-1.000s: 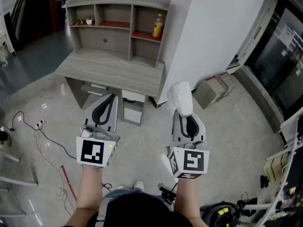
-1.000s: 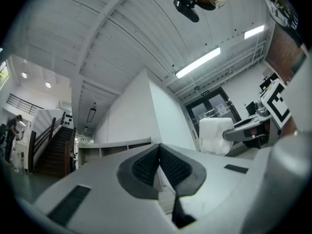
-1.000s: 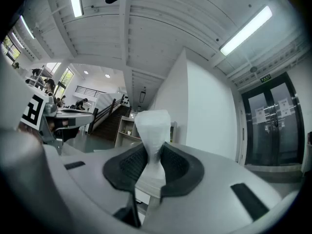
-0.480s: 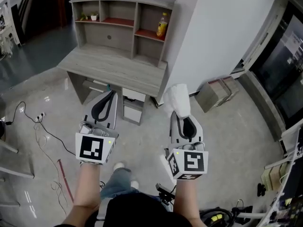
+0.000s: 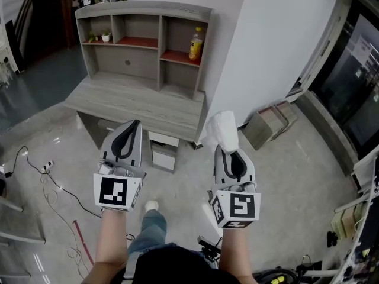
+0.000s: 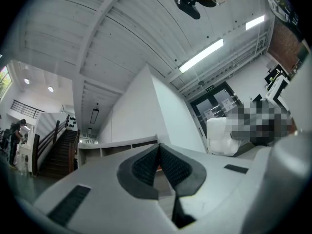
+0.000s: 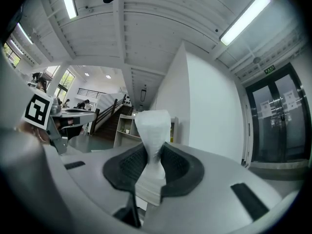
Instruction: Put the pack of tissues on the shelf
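A shelf [image 5: 160, 46] stood on the back of a desk [image 5: 130, 99]. A yellow bottle [image 5: 195, 44] stood in its upper right compartment, and small plants [image 5: 105, 37] in the upper left one. On the floor [image 5: 296, 182], a box [image 5: 266, 125] sat near the wall and cables [image 5: 50, 176] lay at the left.

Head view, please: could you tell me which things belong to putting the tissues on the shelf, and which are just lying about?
Job: pack of tissues, clamped in the right gripper; shelf above the desk.
Lying about: yellow bottle and small plant on the shelf; cardboard box and cables on the floor; left gripper, shut and empty.
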### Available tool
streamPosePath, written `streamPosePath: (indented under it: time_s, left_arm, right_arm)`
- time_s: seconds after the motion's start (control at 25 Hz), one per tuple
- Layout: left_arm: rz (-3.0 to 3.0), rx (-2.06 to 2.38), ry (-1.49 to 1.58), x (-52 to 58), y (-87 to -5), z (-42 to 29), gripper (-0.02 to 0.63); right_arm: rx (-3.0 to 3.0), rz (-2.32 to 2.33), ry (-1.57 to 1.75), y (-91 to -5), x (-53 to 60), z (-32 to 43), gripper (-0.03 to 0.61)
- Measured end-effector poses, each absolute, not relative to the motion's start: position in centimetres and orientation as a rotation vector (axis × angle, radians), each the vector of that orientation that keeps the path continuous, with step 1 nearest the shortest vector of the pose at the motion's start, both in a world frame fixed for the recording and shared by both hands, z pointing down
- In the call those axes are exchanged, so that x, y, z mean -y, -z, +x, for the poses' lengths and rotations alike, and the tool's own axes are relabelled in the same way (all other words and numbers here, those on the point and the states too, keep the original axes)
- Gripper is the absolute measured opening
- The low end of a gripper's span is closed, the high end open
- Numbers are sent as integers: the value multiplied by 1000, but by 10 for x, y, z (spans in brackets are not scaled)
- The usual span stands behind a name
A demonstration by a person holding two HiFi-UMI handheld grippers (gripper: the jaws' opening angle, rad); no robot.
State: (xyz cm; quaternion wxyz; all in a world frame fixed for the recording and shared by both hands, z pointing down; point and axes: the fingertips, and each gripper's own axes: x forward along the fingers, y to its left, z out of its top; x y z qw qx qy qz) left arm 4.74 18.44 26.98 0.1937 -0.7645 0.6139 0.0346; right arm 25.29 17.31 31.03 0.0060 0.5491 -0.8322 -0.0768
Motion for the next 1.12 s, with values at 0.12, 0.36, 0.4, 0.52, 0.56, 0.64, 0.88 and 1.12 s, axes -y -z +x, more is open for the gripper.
streamPosePath:
  time_s: [0.12, 0.36, 0.4, 0.52, 0.56, 0.64, 0.88, 1.12]
  left_arm:
    - [-2144, -1727, -101, -148, -269, 30, 9]
    - [-2147, -1729, -118, -72, -264, -9, 9]
    - [-2151, -1723, -113, -60, -263, -15, 9]
    - [-2157, -1715, -106, -23, -258, -36, 9]
    - [-2158, -1713, -109, -10, -256, -43, 9]
    - [-2161, -1703, -119, 16, -253, -56, 9]
    - [-2182, -1677, -129, 81, -252, -89, 11]
    - [-2213, -1672, -125, 124, -260, -103, 9]
  right_arm:
    - [2595, 1726, 238, -309, -137, 237, 94]
    - [2583, 1739, 232, -304, -60, 202, 94]
    - [2582, 1742, 232, -302, -47, 196, 94]
    - [2575, 1751, 239, -294, -9, 174, 94]
    - [2573, 1753, 244, -293, 4, 166, 94]
    - [2570, 1757, 253, -290, 28, 151, 94]
    - [2547, 1786, 247, -291, 90, 116, 94]
    - [2547, 1795, 189, -299, 132, 100, 94]
